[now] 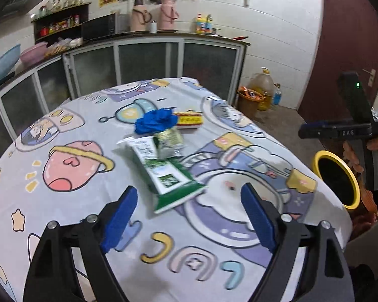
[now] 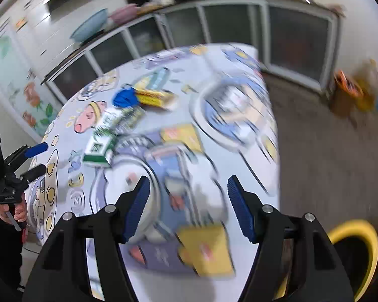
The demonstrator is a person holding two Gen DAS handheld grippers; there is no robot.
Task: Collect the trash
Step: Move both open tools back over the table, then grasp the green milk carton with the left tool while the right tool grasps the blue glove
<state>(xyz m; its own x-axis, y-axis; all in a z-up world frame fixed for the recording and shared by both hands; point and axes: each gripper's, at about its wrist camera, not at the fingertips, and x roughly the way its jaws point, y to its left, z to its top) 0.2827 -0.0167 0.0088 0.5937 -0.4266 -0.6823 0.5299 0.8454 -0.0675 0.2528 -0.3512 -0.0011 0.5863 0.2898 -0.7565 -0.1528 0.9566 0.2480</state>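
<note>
While the left tool (image 1: 189, 216) hangs over the near end of the tabletop (image 1: 70, 206), its blue pads stand wide apart with nothing between them. The trash lies in a loose cluster toward the middle of the cartoon-print cloth: a green-and-white wrapper (image 1: 163, 173) nearest that tool, a small crumpled packet (image 1: 169, 142) resting on its far end, a blue glove (image 1: 155, 122) just beyond that, and a yellow-and-red box (image 1: 190, 120) beside the glove. The right tool (image 2: 189, 206) is also spread open and empty, over the cloth at the table's near right corner; its view is smeared, so the pile shows only roughly, up and to the left of its pads. A yellow-rimmed bin (image 1: 336, 178) sits off the table's right edge, just below the hand (image 1: 375, 151) holding the right tool. In the right wrist view the bin (image 2: 352, 249) is at the lower right, beside the tool's right finger.
</note>
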